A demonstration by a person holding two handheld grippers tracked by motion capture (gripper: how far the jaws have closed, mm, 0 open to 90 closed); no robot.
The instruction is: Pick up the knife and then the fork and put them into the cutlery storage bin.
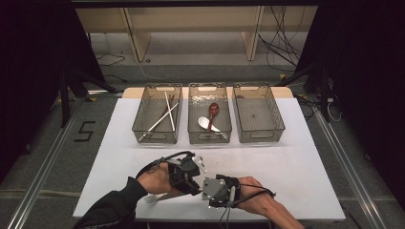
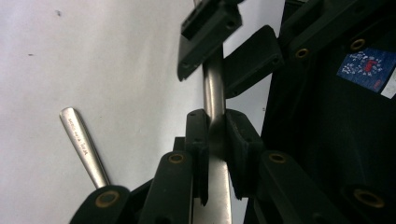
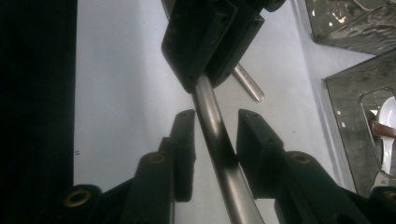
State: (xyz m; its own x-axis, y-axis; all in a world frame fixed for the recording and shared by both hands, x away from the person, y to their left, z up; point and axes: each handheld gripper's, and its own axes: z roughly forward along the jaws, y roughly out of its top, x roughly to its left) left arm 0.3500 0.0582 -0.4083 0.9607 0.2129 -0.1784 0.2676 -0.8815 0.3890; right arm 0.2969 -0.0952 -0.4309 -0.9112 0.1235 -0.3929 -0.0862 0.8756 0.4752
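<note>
Right now the L gripper (image 2: 217, 140) has its jaws pinched narrow on a steel cutlery handle (image 2: 214, 88), gripping it approx mid-shaft just above the near edge of the counter (image 1: 296, 167). In the left gripper view the handle's long axis runs straight away from those jaws and into the R gripper (image 3: 215, 135), so the two sit nose to nose on one shaft. I'd call it a hand-over.

The R jaws stand either side of the handle w/ a slim gap each side. As far as I can see the pads aren't pressing yet, so they're not gripping. The shaft crosses that gap at a slight slant, closer to one pad. I'd square up before closing, or it may twist.

I can't tell which type of cutlery it is, since the working end is hidden.

Nearby, a 2nd utensil (image 2: 84, 147) lies flat on the counter beside the L jaws, apart from them.

Further back, L to R:
- chopstick bin (image 1: 138, 126) w/ chopsticks (image 1: 165, 114)
- spoon bin (image 1: 209, 139) w/ a brown spoon (image 1: 213, 110) and a white spoon (image 1: 206, 124)
- empty bin (image 1: 279, 125)

Nothing stands btw the grippers and the bins.
</note>
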